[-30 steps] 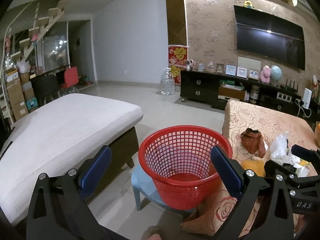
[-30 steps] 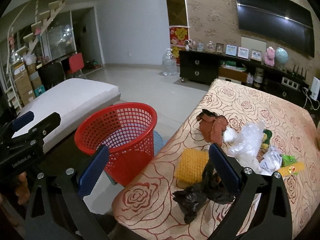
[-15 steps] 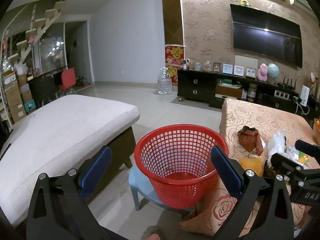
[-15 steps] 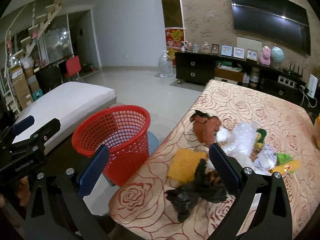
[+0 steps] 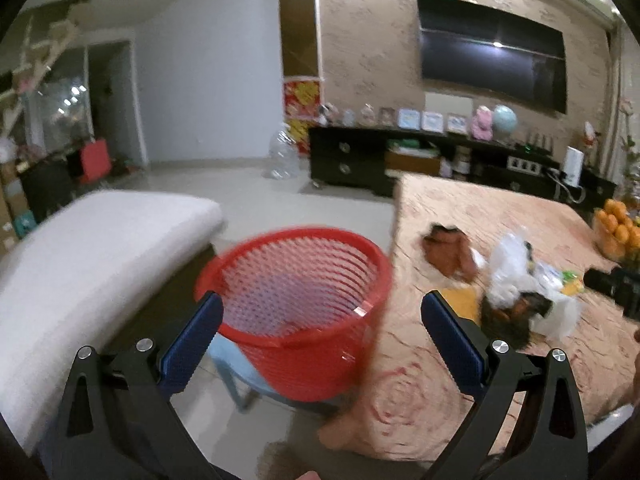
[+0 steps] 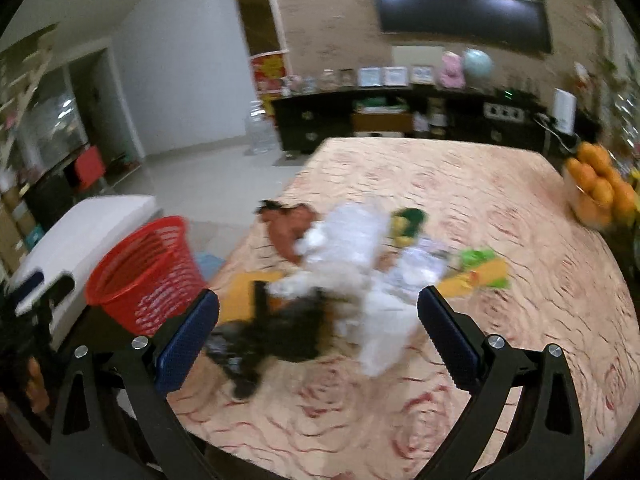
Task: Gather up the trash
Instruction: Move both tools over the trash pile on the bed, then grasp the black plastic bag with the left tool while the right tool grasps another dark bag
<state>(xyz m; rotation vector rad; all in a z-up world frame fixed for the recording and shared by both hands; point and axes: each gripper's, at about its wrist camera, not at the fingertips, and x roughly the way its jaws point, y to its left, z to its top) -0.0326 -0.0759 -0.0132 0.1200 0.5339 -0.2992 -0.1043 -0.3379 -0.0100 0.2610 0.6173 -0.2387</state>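
Observation:
A red mesh basket [image 5: 296, 300] stands on a light blue stool beside the table; it also shows in the right wrist view [image 6: 144, 272]. Trash lies in a pile on the rose-patterned tablecloth [image 6: 460, 208]: a black bag [image 6: 276, 336], white plastic bags [image 6: 360, 252], a brown wrapper [image 6: 288, 228], a yellow sponge [image 6: 240, 296], and green and yellow wrappers [image 6: 480, 268]. My left gripper [image 5: 320, 340] is open and empty, in front of the basket. My right gripper [image 6: 318, 336] is open and empty, above the black and white bags. Both views are blurred.
A white cushioned bench [image 5: 80, 252] stands left of the basket. A bowl of oranges [image 6: 600, 192] sits at the table's right edge. A dark TV cabinet [image 5: 400, 160] with a screen above it lines the far wall. A large water bottle [image 5: 284, 156] stands on the floor.
Both grippers have swung to the right and forward. My right gripper has moved over the trash pile. The basket has shifted left in both views.

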